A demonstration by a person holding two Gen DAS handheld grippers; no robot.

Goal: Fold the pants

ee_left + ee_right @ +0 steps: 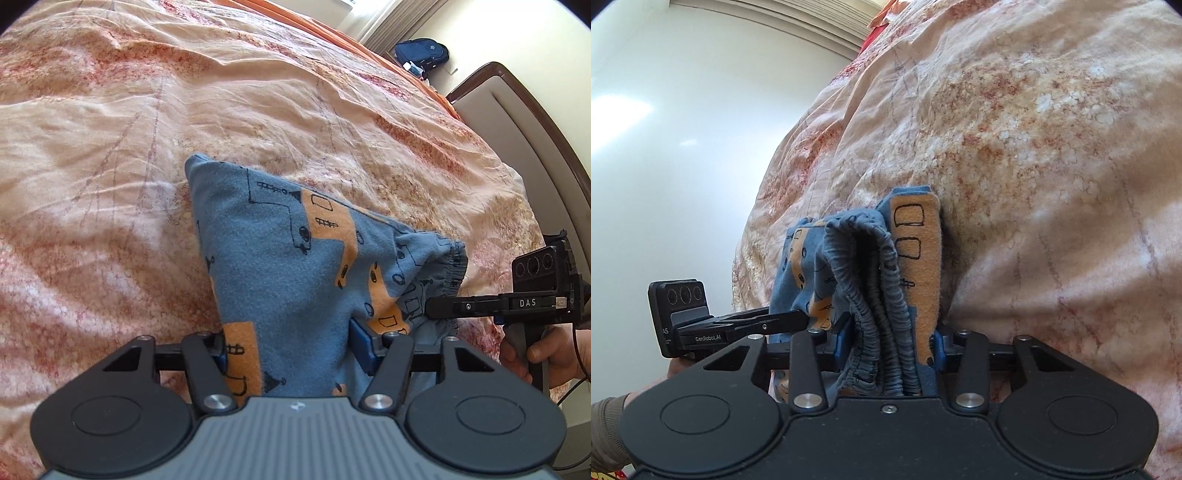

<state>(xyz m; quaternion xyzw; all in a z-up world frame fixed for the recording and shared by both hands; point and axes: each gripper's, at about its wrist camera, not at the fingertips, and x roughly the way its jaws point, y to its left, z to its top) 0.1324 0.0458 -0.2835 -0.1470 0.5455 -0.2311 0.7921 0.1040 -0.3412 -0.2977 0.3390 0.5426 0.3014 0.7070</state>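
The blue pants [280, 251] with orange patches and black drawings lie folded into a thick bundle on the bed. My left gripper [291, 347] is shut on the bundle's near end, its blue pads pressing the cloth from both sides. My right gripper [890, 339] is shut on the gathered elastic waistband [871, 288], which stands bunched between its pads. In the left wrist view the right gripper [432, 308] reaches in from the right at the waistband side. In the right wrist view the left gripper [801, 317] comes in from the left, its tips against the cloth.
A wrinkled peach and red patterned bedspread [184, 110] covers the bed under the pants. A padded bed end with a brown frame [517, 122] stands at the right. A blue backpack [421, 51] sits on the floor beyond. A hand [546, 354] holds the right gripper's handle.
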